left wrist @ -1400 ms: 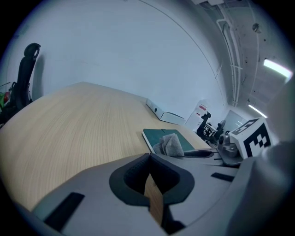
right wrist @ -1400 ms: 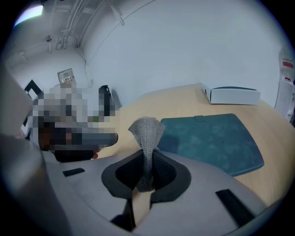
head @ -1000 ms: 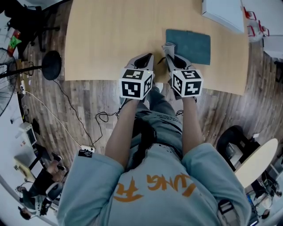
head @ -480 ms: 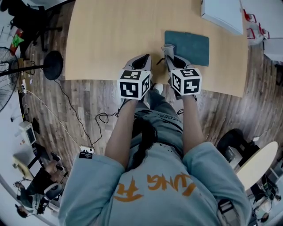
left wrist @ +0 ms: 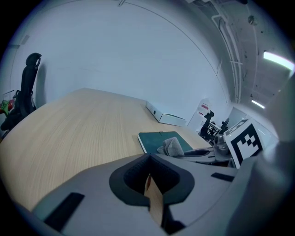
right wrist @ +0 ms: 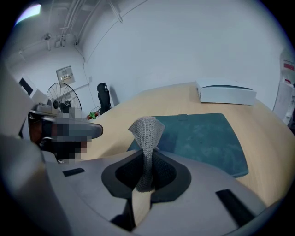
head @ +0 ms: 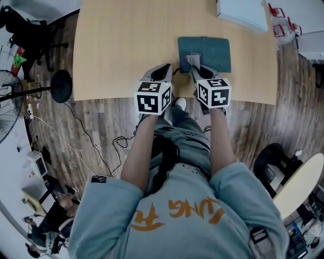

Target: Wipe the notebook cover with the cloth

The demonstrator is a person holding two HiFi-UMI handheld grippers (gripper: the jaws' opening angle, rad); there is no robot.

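wood counter [head: 126, 40]. white flat box [head: 243, 12] at its far right edge. teal notebook [head: 215, 48] lies closed and flat near the front edge, right of centre. left gripper [left wrist: 148, 171] is pressed together with nothing in it, over the counter's front edge, just beside the right gripper [right wrist: 145, 173]. that one is pinching a grey knit cloth [right wrist: 146, 131]; the cloth sticks up out of the jaws over the notebook's near left corner. can't tell if it touches the cover. marker cubes carry black/white squares only. only lettering: orange print on the person's shirt [head: 172, 212], can't read it.
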